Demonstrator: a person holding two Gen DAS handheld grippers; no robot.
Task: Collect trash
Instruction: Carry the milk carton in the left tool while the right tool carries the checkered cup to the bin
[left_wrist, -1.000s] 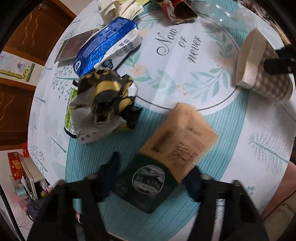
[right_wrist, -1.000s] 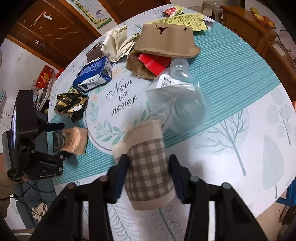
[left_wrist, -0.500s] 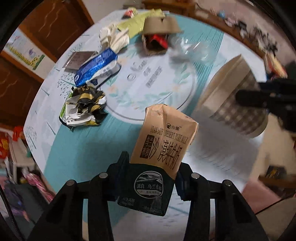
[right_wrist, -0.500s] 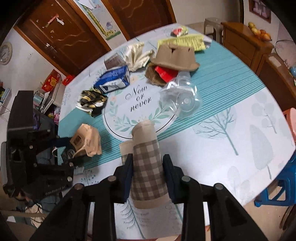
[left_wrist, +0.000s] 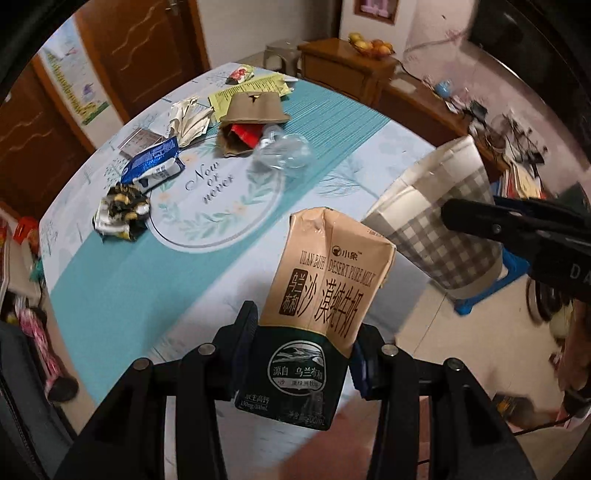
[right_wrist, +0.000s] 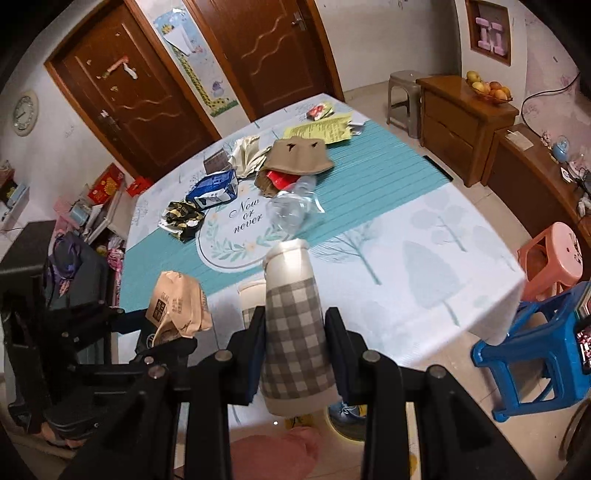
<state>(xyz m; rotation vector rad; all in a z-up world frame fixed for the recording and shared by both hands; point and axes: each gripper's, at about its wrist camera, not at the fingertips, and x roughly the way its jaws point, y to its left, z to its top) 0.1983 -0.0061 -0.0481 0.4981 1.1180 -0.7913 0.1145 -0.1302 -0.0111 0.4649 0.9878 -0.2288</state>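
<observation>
A: Cartons up! The left tool has clamped the flattened milk carton by its dark lower end and lifted it off the counter, where a second ago it lay flat.

B: And the right tool matches it, jaws squeezed on the checked paper cup, which has come up from the cloth too. Two pieces of trash collected at once, I'd say.

A: Both now hang over the counter's near edge, carton just beside cup. Tight company there.

B: Plenty left behind, though: the clear plastic bottle mid-counter, the blue packet, the crumpled black-and-yellow wrapper, the brown cardboard piece further back.

A: Open room? Bare floor off the near side, but a blue stool and a pink one stand off the right corner.

B: No bin in view, so where these go, nobody can tell yet.
</observation>
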